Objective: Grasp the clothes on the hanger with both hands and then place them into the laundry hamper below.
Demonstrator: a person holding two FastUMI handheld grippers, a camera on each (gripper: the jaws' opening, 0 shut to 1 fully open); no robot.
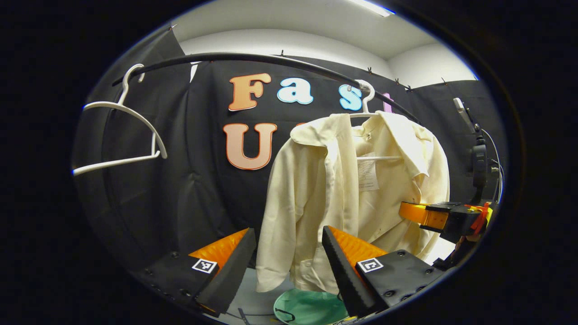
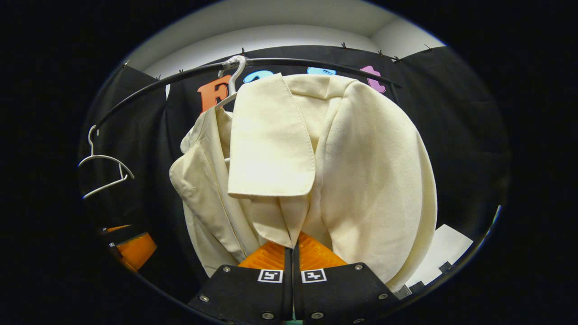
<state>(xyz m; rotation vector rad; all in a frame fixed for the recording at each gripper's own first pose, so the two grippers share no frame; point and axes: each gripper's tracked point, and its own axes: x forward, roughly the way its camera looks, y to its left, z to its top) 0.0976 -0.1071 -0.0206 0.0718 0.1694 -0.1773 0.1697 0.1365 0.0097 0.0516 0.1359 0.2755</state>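
In the left gripper view, an empty hanger is hanging at ten o'clock on the black rail. The left claw is gaping wide just short of the cream shirt, which is hanging on its own hanger at two o'clock. The green hamper is sitting below at six o'clock. In the right gripper view, the right claw is pinching the shirt's lower edge, fingers pressed together.
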